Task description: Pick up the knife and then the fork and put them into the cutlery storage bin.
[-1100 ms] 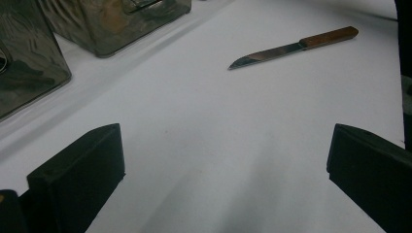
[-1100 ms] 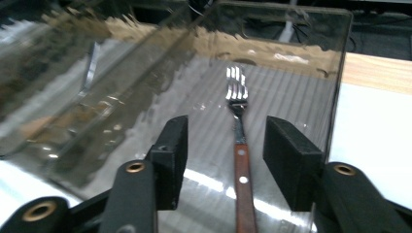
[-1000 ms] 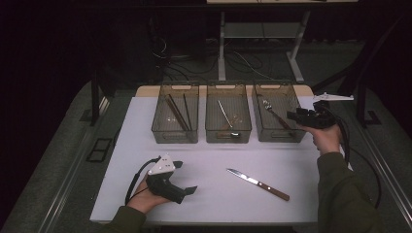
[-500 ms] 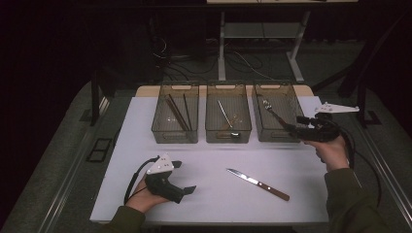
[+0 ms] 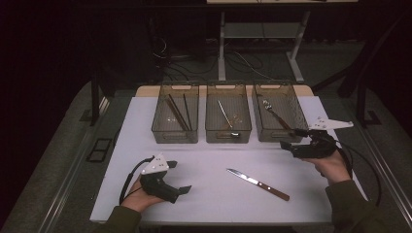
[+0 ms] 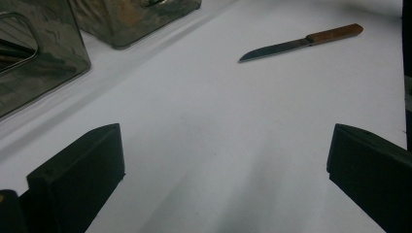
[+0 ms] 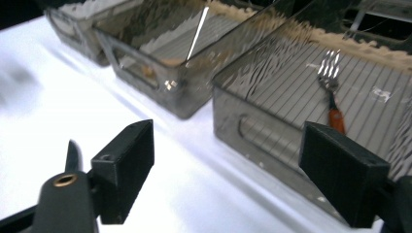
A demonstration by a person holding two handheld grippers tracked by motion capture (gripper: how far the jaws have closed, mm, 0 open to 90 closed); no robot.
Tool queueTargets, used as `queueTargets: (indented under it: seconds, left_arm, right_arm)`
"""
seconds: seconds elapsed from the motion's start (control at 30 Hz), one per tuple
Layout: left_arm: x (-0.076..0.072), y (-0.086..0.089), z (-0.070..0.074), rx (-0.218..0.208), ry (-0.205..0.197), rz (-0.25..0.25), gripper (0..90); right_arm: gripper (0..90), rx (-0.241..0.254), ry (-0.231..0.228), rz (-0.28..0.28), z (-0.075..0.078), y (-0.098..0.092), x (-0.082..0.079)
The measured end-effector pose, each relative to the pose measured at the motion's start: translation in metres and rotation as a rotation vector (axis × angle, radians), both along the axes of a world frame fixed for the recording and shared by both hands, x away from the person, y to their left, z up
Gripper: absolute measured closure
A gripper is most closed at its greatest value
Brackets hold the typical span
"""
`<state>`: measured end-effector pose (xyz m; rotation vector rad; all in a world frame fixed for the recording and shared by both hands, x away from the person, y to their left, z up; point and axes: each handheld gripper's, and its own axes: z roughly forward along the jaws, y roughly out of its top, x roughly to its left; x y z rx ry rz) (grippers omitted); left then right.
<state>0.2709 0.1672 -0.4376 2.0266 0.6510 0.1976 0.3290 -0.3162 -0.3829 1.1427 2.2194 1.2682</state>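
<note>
Dark floor and a tangle of cables ring your white table (image 5: 204,170), which carries 3 smoky see-through bins in a row along its far edge; no brand, label or writing can be read on any of them, nor on the tools. Your left bin (image 5: 176,119) holds thin dark sticks lying lengthwise; your middle bin (image 5: 228,119) holds 1 slim metal utensil, slanted; your right bin (image 5: 278,116) holds a fork (image 7: 330,82) with a reddish-brown handle, tines toward the far end, resting on the ribbed floor.

Your right claw (image 5: 286,143) hangs just in front of the right bin's near wall, pointing left across the table; its jaws have just been opening and now stand spread wide with nothing between them, the fork lying free in the bin beyond them. Your left claw (image 5: 185,189) rests low near the table's front left, jaws spread and empty, aimed at bare table.

Between your 2 hands, a knife (image 5: 257,184) with a wooden handle lies flat on the table, blade tip toward the left, handle toward the right front; it sits well apart from both claws and touches neither bin nor hand.
</note>
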Motion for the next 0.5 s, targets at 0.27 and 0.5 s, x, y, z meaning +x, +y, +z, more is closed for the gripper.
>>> queueTargets:
  seconds: [0.27,0.5]
  left_arm:
    - [-0.001,-0.004,-0.001,0.006,0.000,-0.007,0.0]
    - [-0.001,-0.002,0.000,0.006,-0.002,-0.004,0.0]
  right_arm:
    - [19.9,-0.010,0.024,0.052,-0.010,0.010,-0.012]
    - [19.9,-0.012,0.050,0.093,-0.017,0.017,-0.021]
